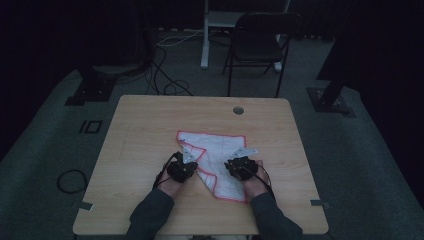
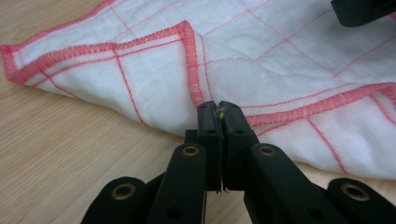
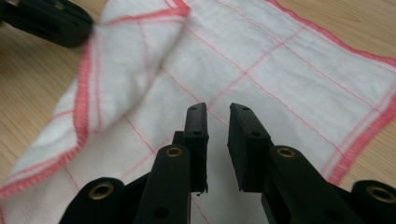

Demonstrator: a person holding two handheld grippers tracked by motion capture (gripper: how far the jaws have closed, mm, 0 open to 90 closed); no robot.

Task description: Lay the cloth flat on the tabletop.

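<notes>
High view first: going from the left, the left gripper point(image 1: 183, 166) sits on the near-left edge of a white cotton cloth with red stitched hem and thin red grid lines point(image 1: 222, 150), which lies partly folded in the middle of the light wooden desk point(image 1: 140, 140), a bit toward the person's side. Just right of it, the right gripper point(image 1: 241, 166) rests over the near-right part of the same cloth. Dark sleeves come in from the bottom edge.

Left gripper view: the jaws are pressed together, pinching the red hem of the cloth point(image 2: 280, 56) right where a folded-over flap meets the lower layer. A corner of the other black gripper point(image 2: 364, 11) peeks in at top right.

Right gripper view: the jaws are parted with a narrow gap, nothing between them, hovering over the flat cloth point(image 3: 289, 79). Over on the left a flap of the cloth is lifted and looks blurry, with the left gripper point(image 3: 46, 21) at top left beside it.

Back of the high view, a dark folding chair point(image 1: 257, 42) stands on the grey floor beyond the desk.
</notes>
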